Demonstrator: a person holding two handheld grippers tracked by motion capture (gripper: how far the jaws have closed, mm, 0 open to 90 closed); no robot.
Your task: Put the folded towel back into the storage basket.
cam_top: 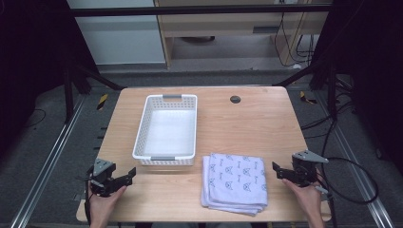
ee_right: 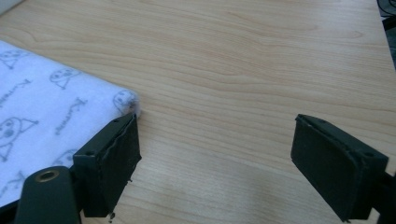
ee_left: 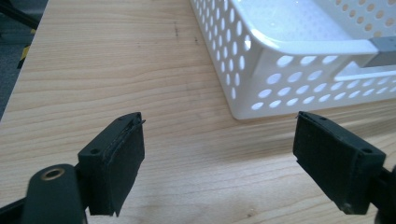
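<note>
Towel (cam_top: 234,183), folded into a thick soft square of pale cloth printed with small cat faces, lies at the lower centre of the high view, just right of the white basket (cam_top: 141,137), and nothing holds it yet; the work looks barely begun, with the likely job of lifting the cloth into the empty basket all still to do. At the lower left of that view the left gripper (cam_top: 124,176) rests near the worktop (cam_top: 266,123) edge, and at the lower right the right gripper (cam_top: 280,171) sits just beside the towel, both empty. In the left gripper view the matte black fingers (ee_left: 123,161) stand wide apart over pale wood grain, and the basket's rigid perforated plastic corner (ee_left: 252,84), with a grey handle insert, fills the upper right. In the right gripper view the fingers (ee_right: 116,163) are likewise spread with nothing between them; the towel's rounded, fuzzy folded corner (ee_right: 123,100) shows at middle left, just beyond one finger, whether touching it I cannot tell.
</note>
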